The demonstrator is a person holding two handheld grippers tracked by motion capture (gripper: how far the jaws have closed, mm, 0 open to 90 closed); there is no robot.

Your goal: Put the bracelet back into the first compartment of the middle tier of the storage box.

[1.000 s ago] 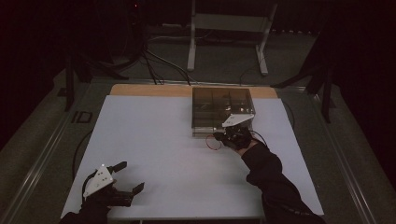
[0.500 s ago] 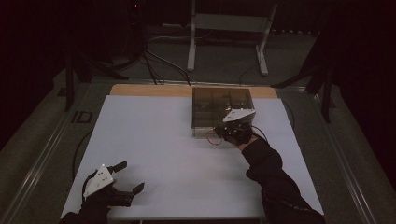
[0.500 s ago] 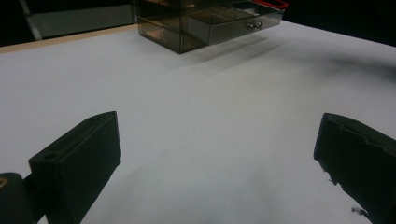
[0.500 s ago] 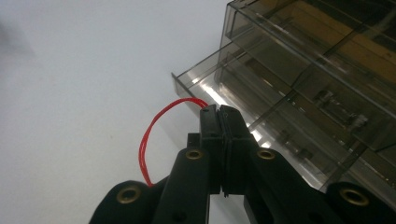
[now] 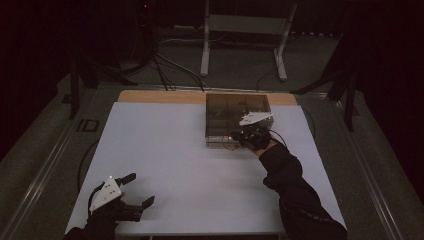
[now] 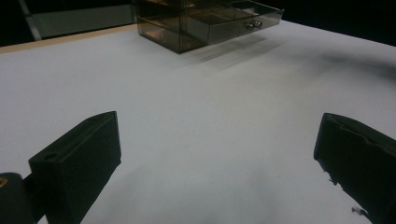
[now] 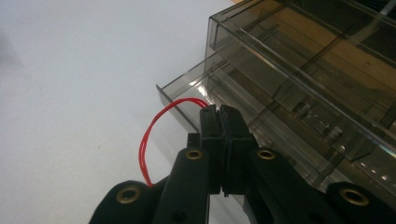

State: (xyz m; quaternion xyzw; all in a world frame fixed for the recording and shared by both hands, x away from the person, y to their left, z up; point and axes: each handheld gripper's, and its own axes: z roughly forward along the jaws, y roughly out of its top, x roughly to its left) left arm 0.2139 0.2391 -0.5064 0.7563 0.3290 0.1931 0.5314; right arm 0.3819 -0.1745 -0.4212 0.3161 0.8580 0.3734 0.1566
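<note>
White tabletop (image 5: 190,165) fills the near ground, where the left gripper (image 5: 131,190) rests at the near left corner, its black fingers (image 6: 77,161) spread wide with nothing between them. Farther back and to the right, a dark sleeve (image 5: 290,185) reaches forward to the right gripper (image 7: 223,122), whose fingers (image 7: 233,140) are pressed together at the front of a smoked clear plastic drawer box (image 5: 235,117), seemingly at the front edge of its partly pulled-out lower drawer (image 7: 187,102); whether they pinch anything cannot be told. A red wire loop (image 7: 147,140) curves beside them. Beyond the box, a wooden strip (image 5: 160,96) edges the tabletop, with a metal stand (image 5: 245,30) behind
</note>
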